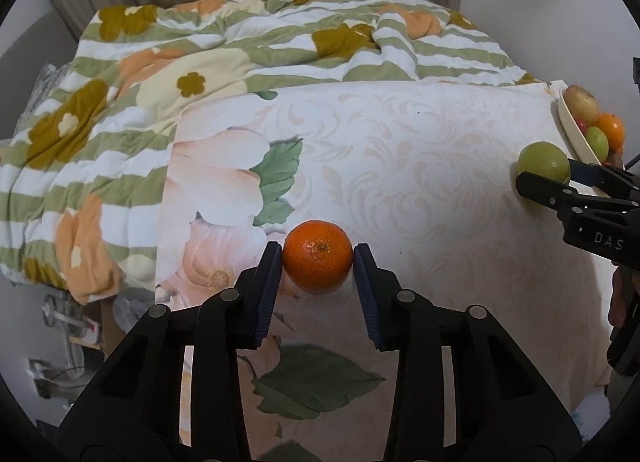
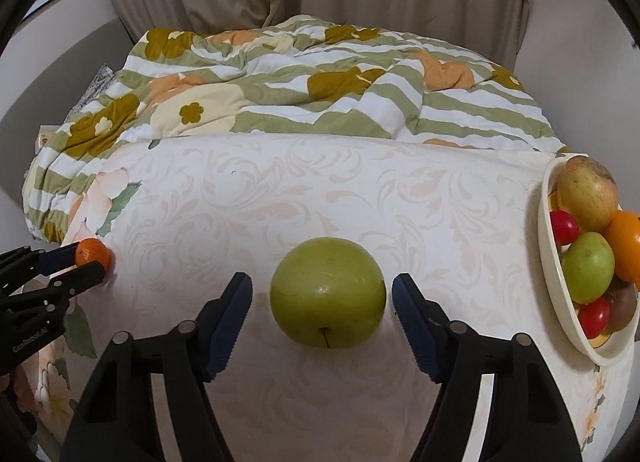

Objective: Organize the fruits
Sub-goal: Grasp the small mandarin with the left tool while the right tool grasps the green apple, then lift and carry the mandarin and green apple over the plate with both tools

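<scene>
Squeezing the orange (image 1: 318, 268) w/ my left gripper (image 1: 318, 262) on the table (image 1: 440, 165), my right gripper (image 2: 324, 302) wide apart round the green apple (image 2: 328, 292), I think both round fruits could roll away b4 reaching the bowl (image 2: 560, 302).

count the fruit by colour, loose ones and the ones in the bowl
Green: 2, the big apple between the right tool fingers, one in the bowl.
Orange: 2, the mandarin in the left tool, one in the bowl.
Red: 2.
Yellow-red: 1.
Brown: 1.
Total: 8 visible.
</scene>
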{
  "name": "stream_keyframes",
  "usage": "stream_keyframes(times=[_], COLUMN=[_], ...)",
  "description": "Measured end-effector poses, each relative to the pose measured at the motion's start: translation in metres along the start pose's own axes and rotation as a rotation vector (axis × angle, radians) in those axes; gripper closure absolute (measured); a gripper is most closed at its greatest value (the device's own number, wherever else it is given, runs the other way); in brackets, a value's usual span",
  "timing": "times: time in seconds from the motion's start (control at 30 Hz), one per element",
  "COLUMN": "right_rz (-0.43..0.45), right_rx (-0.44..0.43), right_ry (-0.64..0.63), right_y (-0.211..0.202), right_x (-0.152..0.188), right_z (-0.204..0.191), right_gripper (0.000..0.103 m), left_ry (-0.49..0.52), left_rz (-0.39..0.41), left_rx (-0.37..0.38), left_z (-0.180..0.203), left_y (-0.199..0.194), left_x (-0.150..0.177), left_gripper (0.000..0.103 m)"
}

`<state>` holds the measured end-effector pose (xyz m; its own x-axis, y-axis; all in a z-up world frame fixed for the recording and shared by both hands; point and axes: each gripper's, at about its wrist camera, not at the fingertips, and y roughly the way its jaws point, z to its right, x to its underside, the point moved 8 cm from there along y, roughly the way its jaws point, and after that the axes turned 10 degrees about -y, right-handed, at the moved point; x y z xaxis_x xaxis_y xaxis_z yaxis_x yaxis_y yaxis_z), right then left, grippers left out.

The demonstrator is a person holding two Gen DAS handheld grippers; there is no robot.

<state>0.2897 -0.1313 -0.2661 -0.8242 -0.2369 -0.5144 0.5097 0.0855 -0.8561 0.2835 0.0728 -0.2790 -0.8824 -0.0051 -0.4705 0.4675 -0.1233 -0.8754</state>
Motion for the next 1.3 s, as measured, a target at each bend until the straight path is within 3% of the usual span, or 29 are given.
stream_keyframes(times=[0.13,0.3,0.7,1.07,1.3], right_rz=[-0.008,-0.021,-0.018,0.04,0.072], right_rx=[0.002,0.029,0.018,0.023,0.027], right_ry=[0.002,-0.015,0.012,0.032,0.114], right_y=[0.005,0.007,-0.009,-0.073,-0.121], right_x=[0.0,0.001,0.003,-0.003,0.0], right_z=[-0.001,0.0,-0.002,0.0,0.029], right_gripper=[0.036,0.052,0.052,0.052,0.052], left_ry=[-0.009,-0.019,-0.022,0.047,0.096], left_rz=[0.0,0.0,0.026,0.099,0.136], left_rx=[-0.005,-0.007,0.005,0.07,0.12], left_z=[-0.007,-0.012,-0.01,0.025,0.061], left_y=[-0.003,-0.007,-0.03,-0.085,-0.113], left_x=[0.002,0.005,0.005,-0.021,-0.034], left_gripper=[0.059,0.059,0.059,0.059,0.059])
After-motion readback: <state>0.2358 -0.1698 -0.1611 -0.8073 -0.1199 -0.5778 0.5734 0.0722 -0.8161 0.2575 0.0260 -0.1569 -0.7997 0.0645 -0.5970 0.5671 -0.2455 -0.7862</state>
